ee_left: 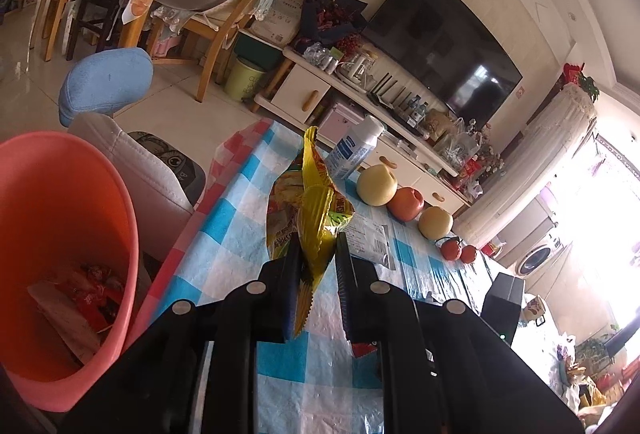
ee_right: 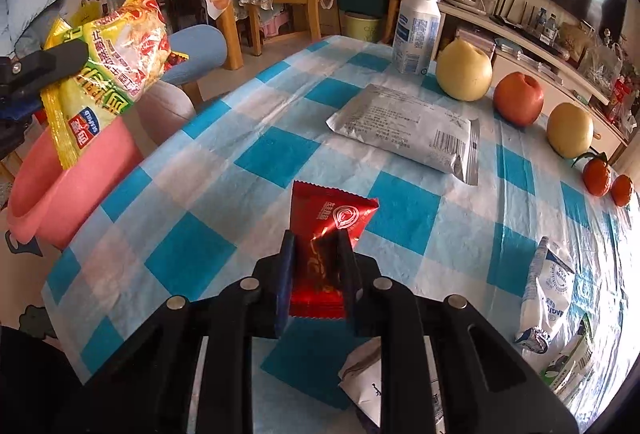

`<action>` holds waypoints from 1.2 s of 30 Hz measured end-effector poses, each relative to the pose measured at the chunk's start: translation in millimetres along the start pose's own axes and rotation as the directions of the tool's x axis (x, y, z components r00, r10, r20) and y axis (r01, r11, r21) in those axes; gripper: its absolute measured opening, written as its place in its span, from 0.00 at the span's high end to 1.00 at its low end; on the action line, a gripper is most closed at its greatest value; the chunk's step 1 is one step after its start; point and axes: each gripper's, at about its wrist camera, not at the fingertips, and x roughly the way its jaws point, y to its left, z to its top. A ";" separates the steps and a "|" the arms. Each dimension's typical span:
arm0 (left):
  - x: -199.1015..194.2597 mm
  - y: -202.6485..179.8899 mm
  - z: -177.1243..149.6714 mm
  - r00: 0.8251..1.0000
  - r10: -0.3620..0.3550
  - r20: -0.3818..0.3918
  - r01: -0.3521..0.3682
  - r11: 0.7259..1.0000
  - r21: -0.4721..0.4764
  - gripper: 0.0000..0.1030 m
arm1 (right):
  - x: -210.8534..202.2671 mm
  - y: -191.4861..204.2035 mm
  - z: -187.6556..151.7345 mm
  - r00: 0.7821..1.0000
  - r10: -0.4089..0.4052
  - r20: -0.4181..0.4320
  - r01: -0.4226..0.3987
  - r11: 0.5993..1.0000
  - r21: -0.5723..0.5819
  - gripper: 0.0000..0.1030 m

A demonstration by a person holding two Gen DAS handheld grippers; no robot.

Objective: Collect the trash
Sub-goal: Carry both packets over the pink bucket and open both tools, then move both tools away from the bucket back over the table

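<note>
My left gripper is shut on a yellow-green snack bag and holds it in the air at the table's left edge, beside the pink trash bin. The same bag shows in the right wrist view, held above the bin. My right gripper is shut on a red wrapper just above the blue checked tablecloth. A silver packet lies flat mid-table. White milk pouches lie at the right edge.
Two pears, a red apple and two small tangerines line the far side. A white bottle stands behind them. The bin holds red wrappers. A stool with a blue cushion and chairs stand beyond the table.
</note>
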 end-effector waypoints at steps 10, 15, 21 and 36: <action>-34.5 33.1 15.9 0.993 0.073 0.095 -0.068 0.996 -0.057 0.83 | -36.0 77.8 48.5 0.983 0.154 0.100 -0.142 0.983 -0.115 0.78; -54.9 63.8 23.1 0.974 0.177 0.142 -0.160 0.979 -0.124 0.83 | -36.7 130.3 69.6 0.964 0.245 0.108 -0.223 0.958 -0.179 0.78; -76.5 107.8 25.8 0.937 0.316 0.152 -0.278 0.933 -0.230 0.83 | -17.1 188.8 82.4 0.953 0.296 0.067 -0.270 0.927 -0.261 0.78; -78.7 125.1 30.0 0.868 0.481 0.127 -0.438 0.859 -0.265 0.43 | -3.9 211.6 55.7 0.966 0.254 0.039 -0.233 0.930 -0.283 0.33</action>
